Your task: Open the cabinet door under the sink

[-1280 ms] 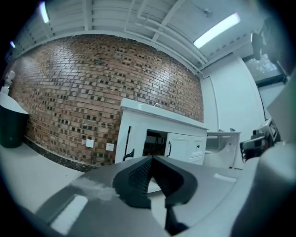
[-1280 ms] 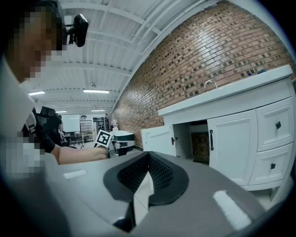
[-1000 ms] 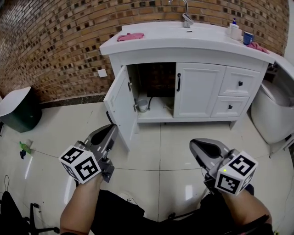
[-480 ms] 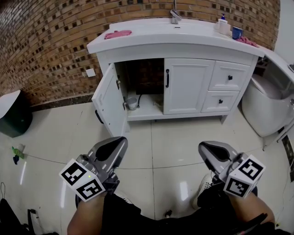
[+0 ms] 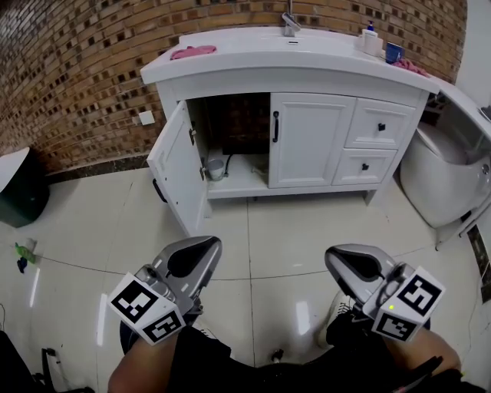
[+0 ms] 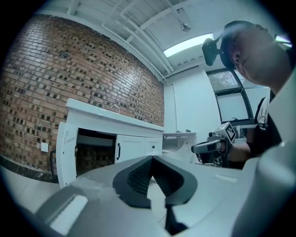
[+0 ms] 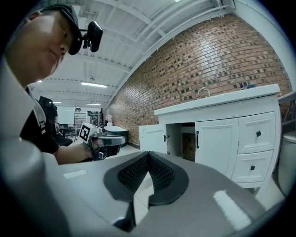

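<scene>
The white sink cabinet (image 5: 307, 80) stands against the brick wall. Its left door (image 5: 178, 165) hangs swung out toward me, showing the dark inside with a small grey cup (image 5: 215, 166). The right door (image 5: 311, 142) is closed, with a black handle (image 5: 275, 127). My left gripper (image 5: 205, 247) and right gripper (image 5: 335, 259) are held low over the tiled floor, well short of the cabinet, both shut on nothing. The open door (image 6: 66, 148) shows in the left gripper view, and the open door (image 7: 152, 137) shows again in the right gripper view.
Two drawers (image 5: 376, 142) sit right of the closed door. A white fixture (image 5: 441, 180) stands at the far right, and a dark green bin (image 5: 15, 188) at the far left. A pink cloth (image 5: 192, 52), faucet (image 5: 290, 23) and bottles (image 5: 372, 40) are on the countertop.
Both grippers have drawn back from the cabinet and sit lower in the head view. The left one has moved right, away from the open door. The door stays open.
</scene>
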